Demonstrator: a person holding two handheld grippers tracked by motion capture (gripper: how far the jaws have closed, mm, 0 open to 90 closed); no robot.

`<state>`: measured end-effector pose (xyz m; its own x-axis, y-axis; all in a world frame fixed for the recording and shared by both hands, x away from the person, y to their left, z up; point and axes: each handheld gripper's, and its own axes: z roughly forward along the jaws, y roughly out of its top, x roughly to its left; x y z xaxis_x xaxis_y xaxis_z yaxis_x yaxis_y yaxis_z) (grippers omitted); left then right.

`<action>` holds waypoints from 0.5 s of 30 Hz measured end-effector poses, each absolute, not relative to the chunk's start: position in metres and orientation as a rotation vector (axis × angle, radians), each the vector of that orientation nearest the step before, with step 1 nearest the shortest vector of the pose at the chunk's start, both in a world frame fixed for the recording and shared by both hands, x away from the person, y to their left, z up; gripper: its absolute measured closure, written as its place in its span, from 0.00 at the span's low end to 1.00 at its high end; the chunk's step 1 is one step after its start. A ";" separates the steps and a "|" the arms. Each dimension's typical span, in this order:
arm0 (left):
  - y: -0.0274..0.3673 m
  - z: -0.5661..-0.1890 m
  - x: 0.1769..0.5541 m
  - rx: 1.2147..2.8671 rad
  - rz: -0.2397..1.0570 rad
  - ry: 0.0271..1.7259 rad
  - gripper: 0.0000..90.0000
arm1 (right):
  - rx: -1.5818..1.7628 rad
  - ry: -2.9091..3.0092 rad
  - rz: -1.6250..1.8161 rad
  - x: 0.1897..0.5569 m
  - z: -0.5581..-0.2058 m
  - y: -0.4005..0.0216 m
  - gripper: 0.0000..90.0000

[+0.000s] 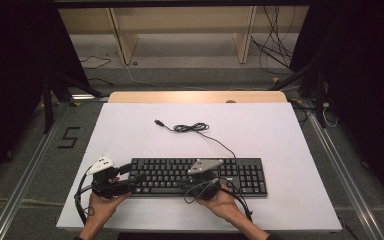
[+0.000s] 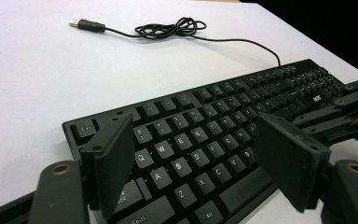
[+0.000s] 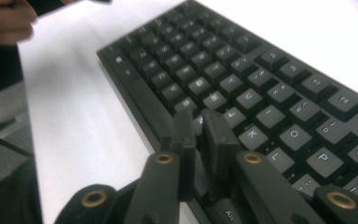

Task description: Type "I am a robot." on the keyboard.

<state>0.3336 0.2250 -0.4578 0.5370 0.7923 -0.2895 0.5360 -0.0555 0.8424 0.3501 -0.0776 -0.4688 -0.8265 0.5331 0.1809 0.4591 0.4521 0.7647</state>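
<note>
The black plastic full-size keyboard (image 1: 198,176) lay at six o'clock on the white table (image 1: 260,135), under both tools. The right gripper (image 3: 199,122) hovered over its middle keys, jaws nearly together, holding nothing. The left gripper (image 2: 200,161), at nine o'clock, stood spread wide above the letter keys; the keyboard's black USB cable (image 1: 190,128) trailed toward twelve.

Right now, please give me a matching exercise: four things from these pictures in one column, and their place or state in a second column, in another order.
Things:
1. left gripper
2. right gripper
3. USB plug
4. keyboard

States or places:
A. lies flat on the white table, near the person's edge
B. jaws wide apart over the keyboard's left end
C. lies loose on the table beyond the keyboard
D. jaws nearly together above the keys

Pairs: 1-B, 2-D, 3-C, 4-A
</note>
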 end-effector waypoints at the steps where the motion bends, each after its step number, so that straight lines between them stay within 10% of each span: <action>1: 0.225 -0.458 0.334 1.725 0.304 1.120 0.32 | 0.893 2.600 1.341 0.350 -0.468 -0.079 0.92; 15: 0.223 -0.459 0.336 1.738 0.300 1.128 0.32 | 0.929 2.542 1.427 0.349 -0.455 -0.091 0.55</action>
<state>0.3358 0.2234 -0.4592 0.5339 0.7947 -0.2889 0.5465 -0.0636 0.8351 0.3487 -0.0905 -0.4550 -0.8123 0.5422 0.2146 0.4656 0.3814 0.7986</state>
